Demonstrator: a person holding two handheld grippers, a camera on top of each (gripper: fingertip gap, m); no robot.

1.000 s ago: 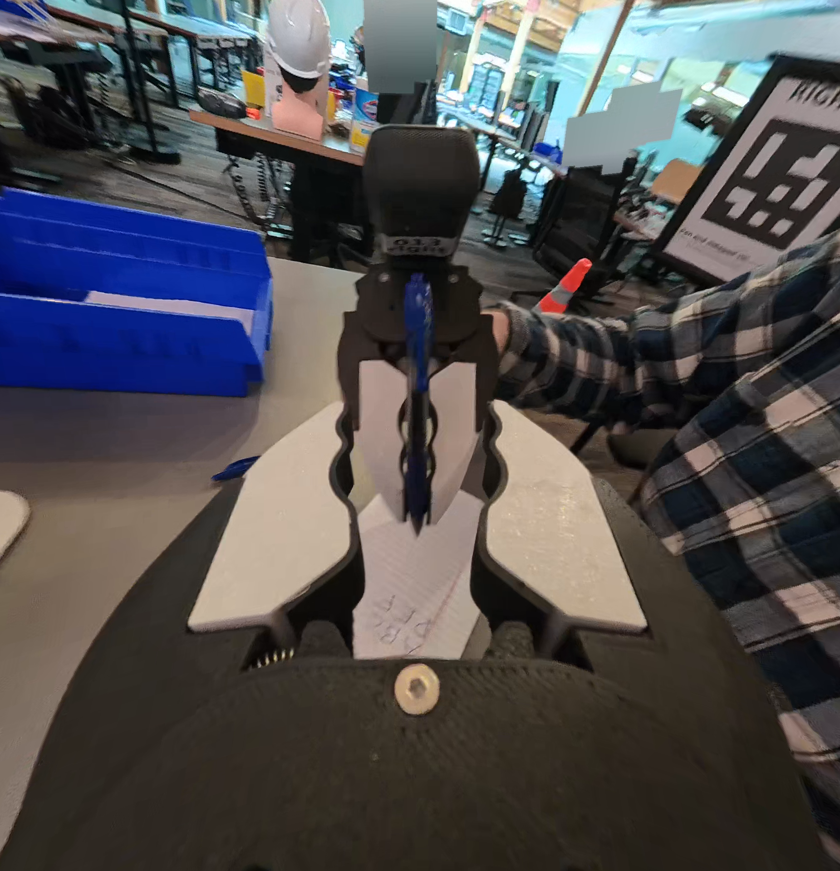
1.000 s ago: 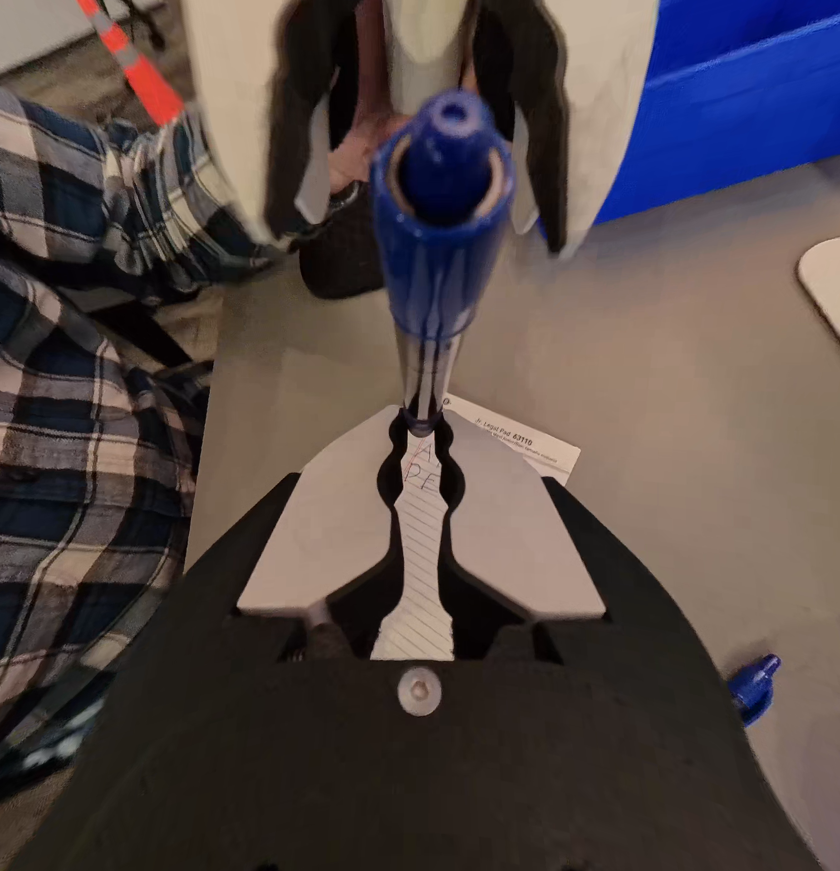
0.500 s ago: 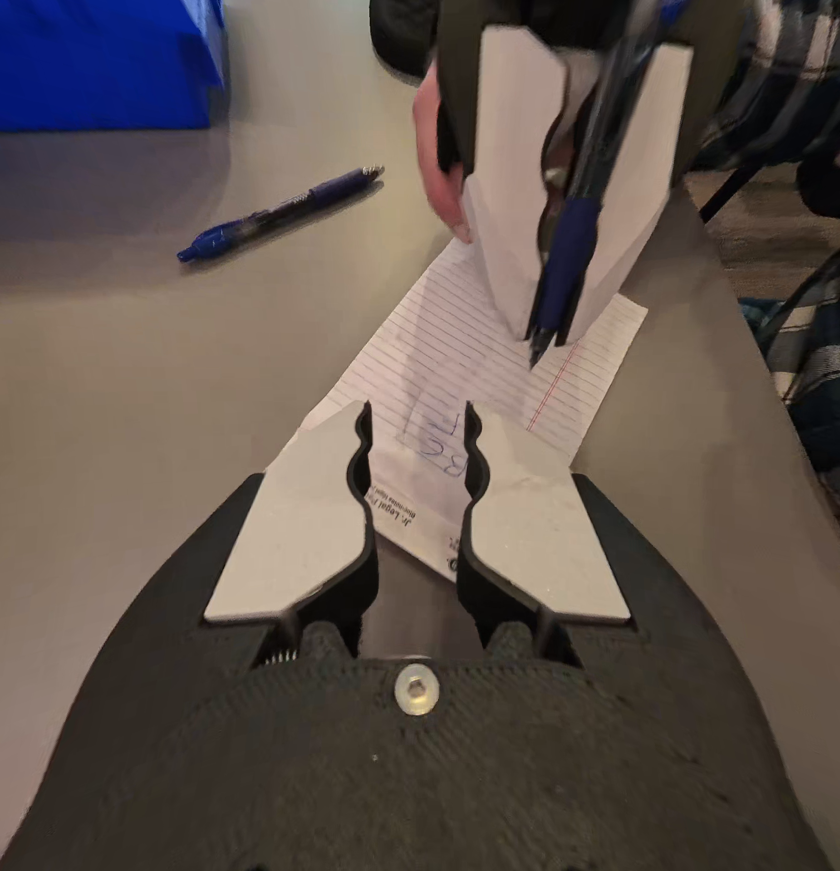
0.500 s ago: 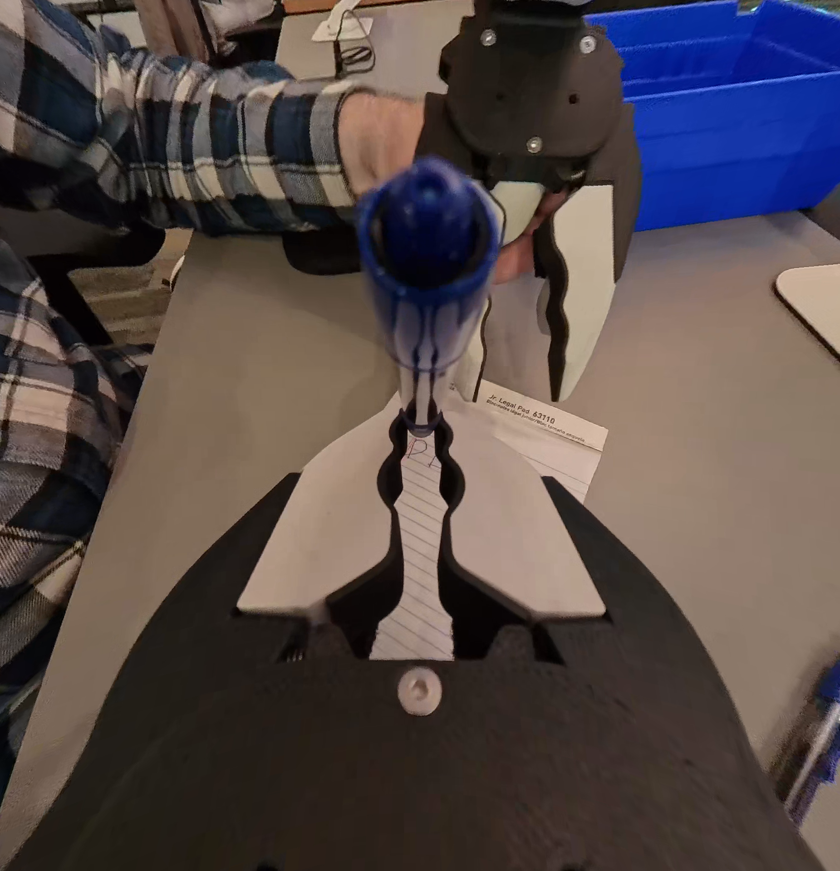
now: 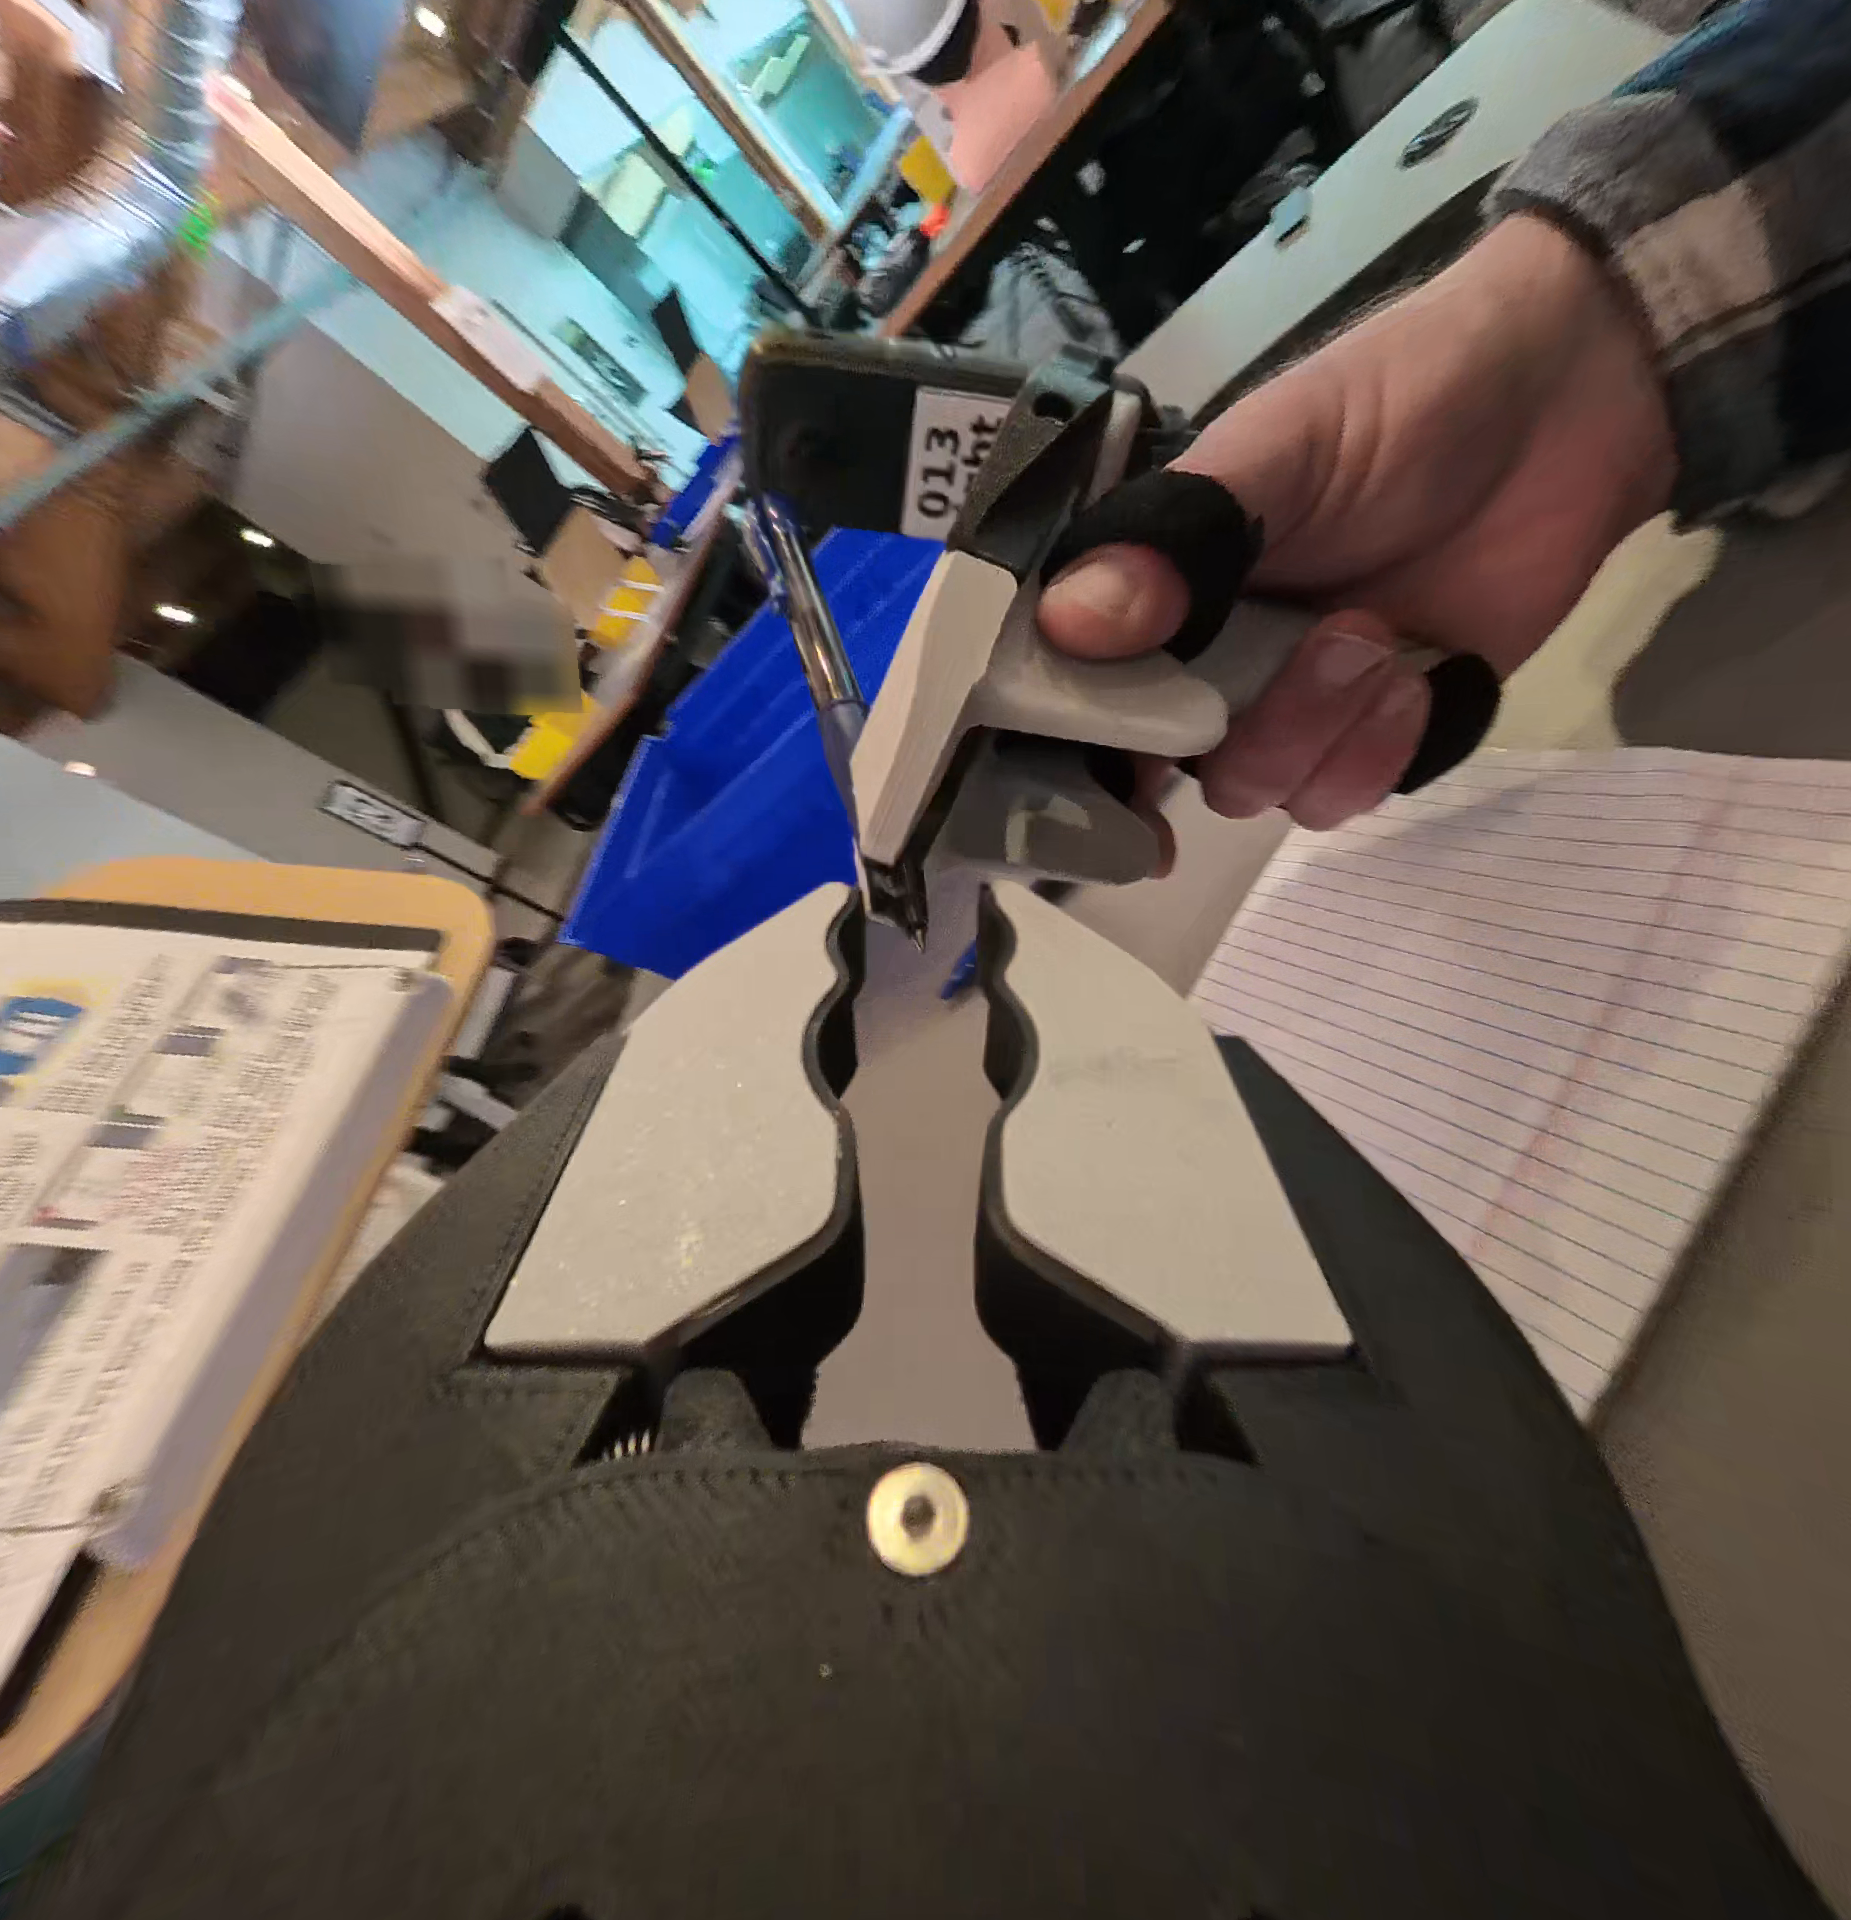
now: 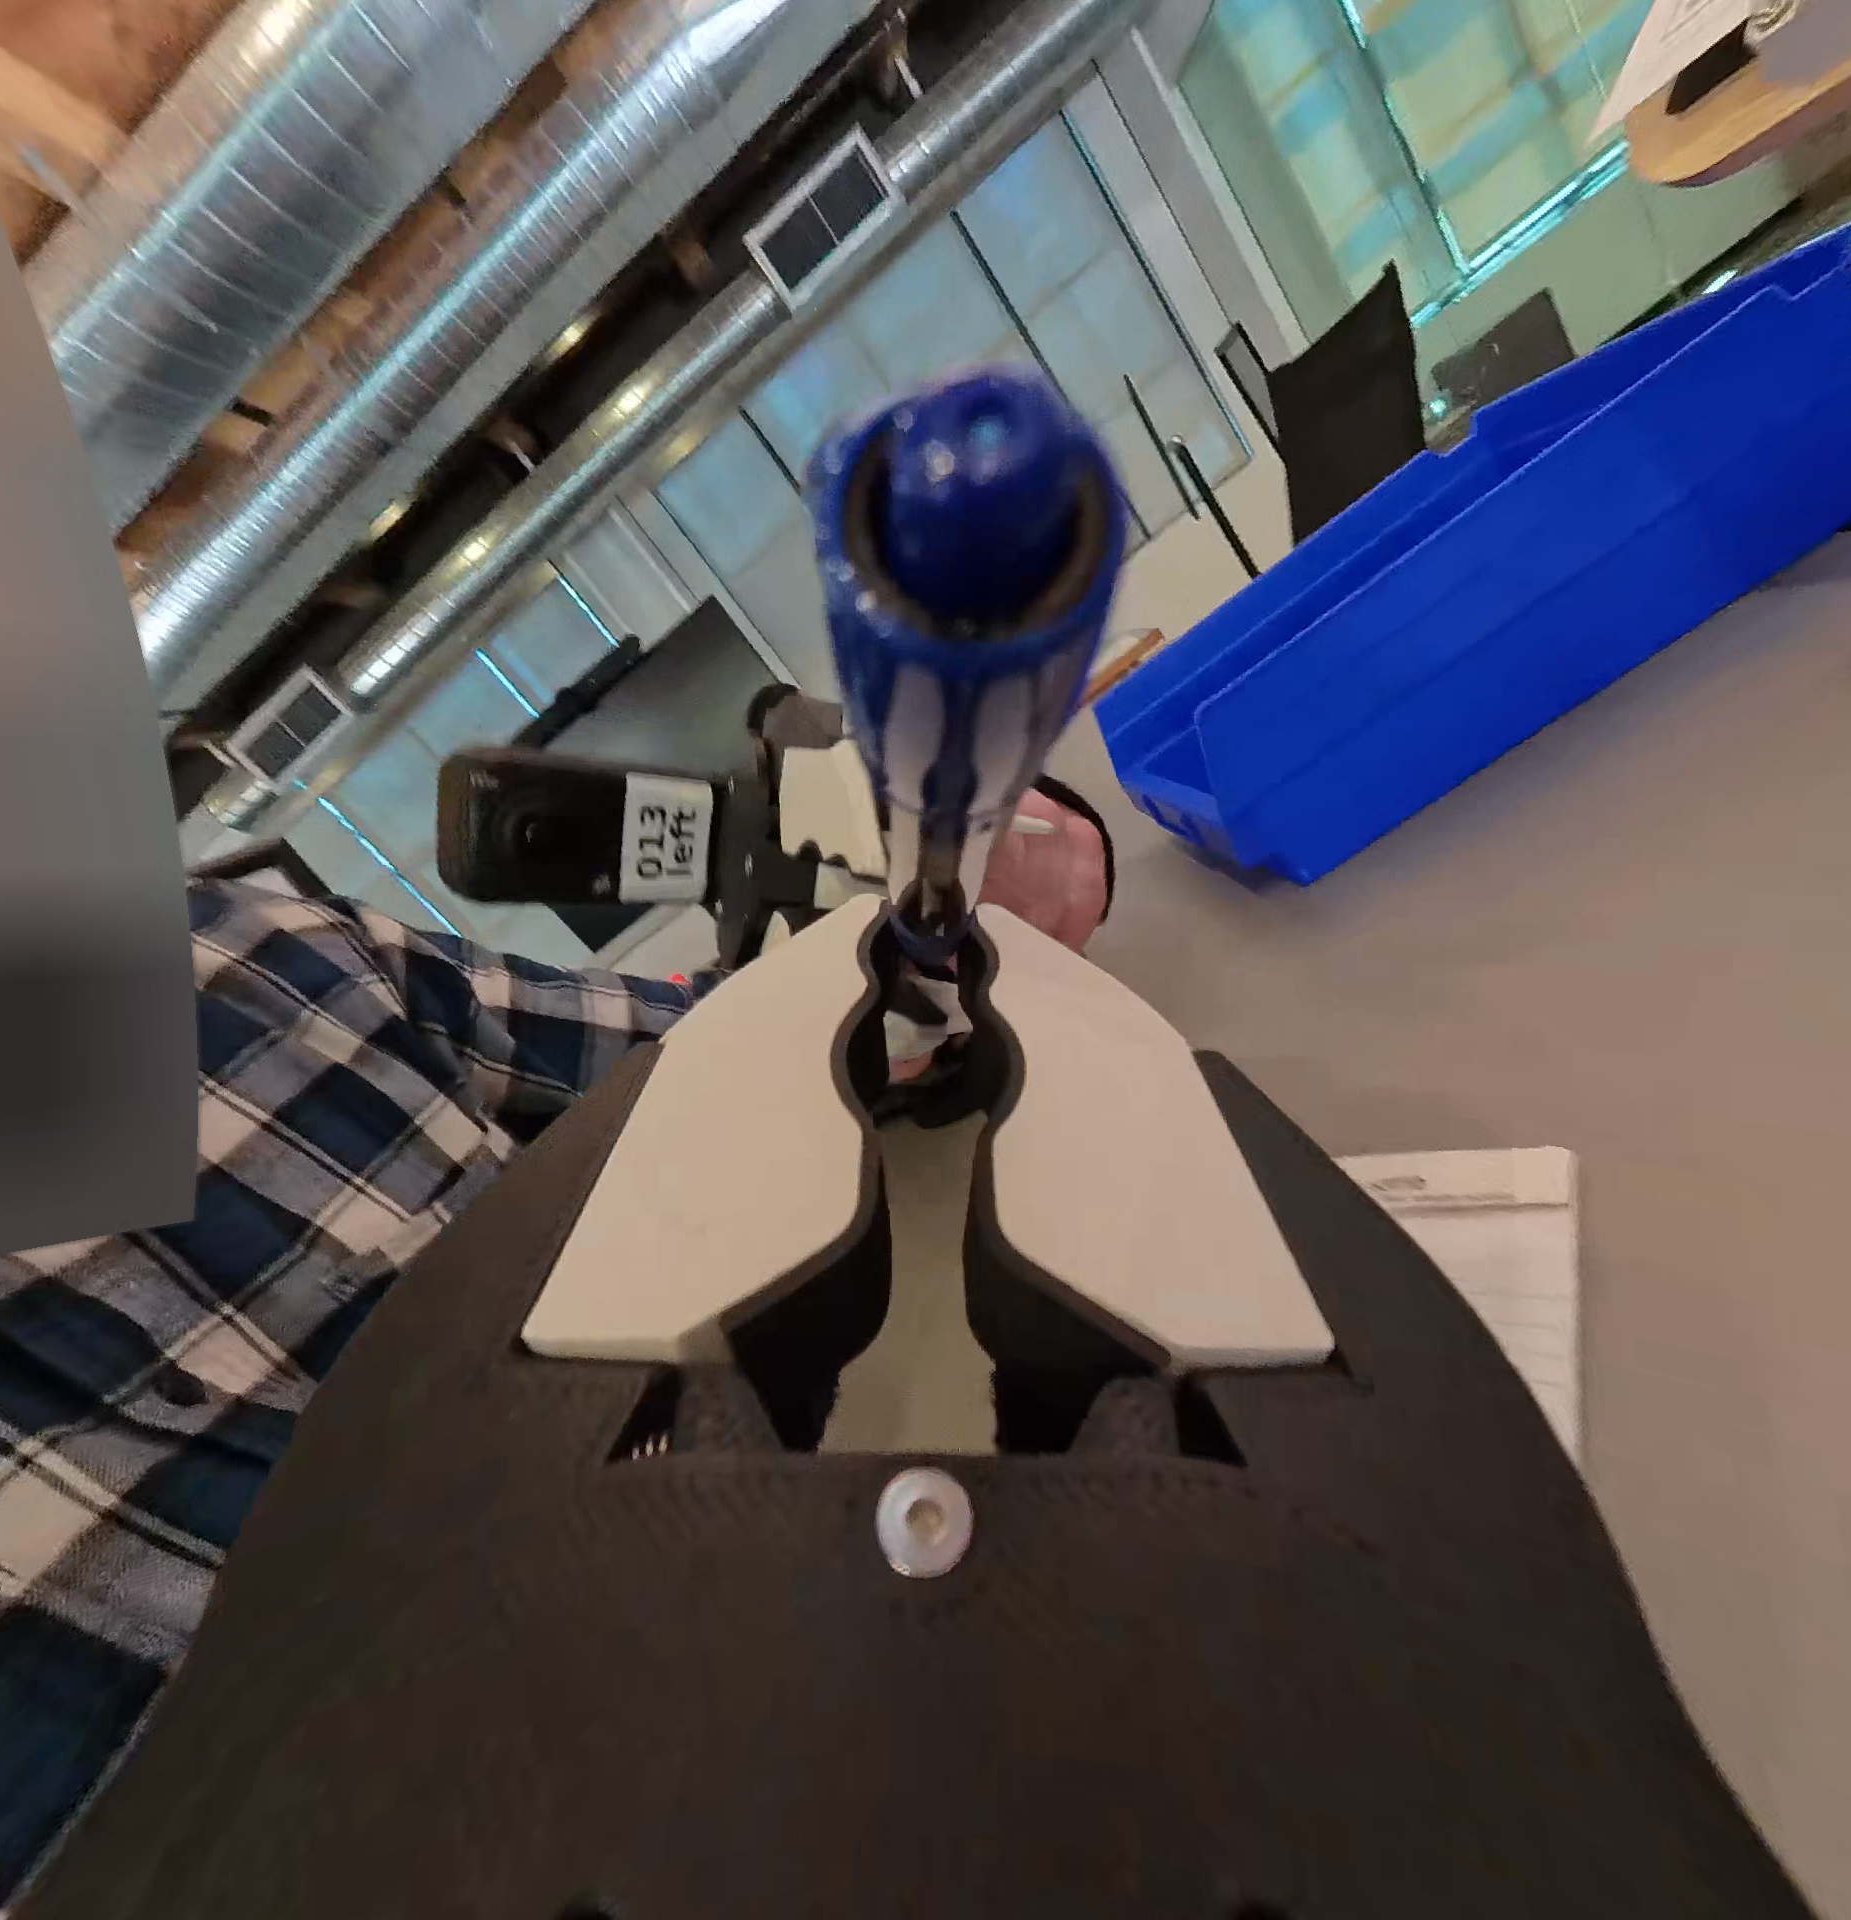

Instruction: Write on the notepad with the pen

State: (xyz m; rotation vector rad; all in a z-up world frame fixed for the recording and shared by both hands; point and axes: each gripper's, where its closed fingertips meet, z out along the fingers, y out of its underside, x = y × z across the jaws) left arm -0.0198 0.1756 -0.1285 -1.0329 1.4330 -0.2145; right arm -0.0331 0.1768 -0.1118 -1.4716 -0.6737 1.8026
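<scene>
My right gripper [image 6: 926, 935] is shut on a blue pen [image 6: 962, 644], whose rear end points at the camera. In the left wrist view the right gripper [image 5: 895, 883] is held up by a hand, and the pen [image 5: 807, 613] slants down with its tip just beyond my left fingertips. My left gripper [image 5: 916, 920] is open and empty; it also shows far off in the right wrist view [image 6: 786, 852]. The lined white notepad [image 5: 1575, 1039] lies on the grey table to the right of the left gripper. In the right wrist view the notepad [image 6: 1472, 1236] lies low at the right, apart from the pen.
A blue bin [image 5: 755, 800] stands on the table behind the grippers; it also shows in the right wrist view [image 6: 1472, 707]. A clipboard with printed sheets [image 5: 121, 1143] is at the left. A second blue pen [image 5: 960, 971] lies beyond the fingers. A plaid sleeve [image 6: 277, 1091] is at the left. Less than 4 cm separates the two grippers' tips.
Both views have tilted and swung up toward the room. My left gripper has moved off the notepad to its left side. The right gripper has lifted the pen away from the page.
</scene>
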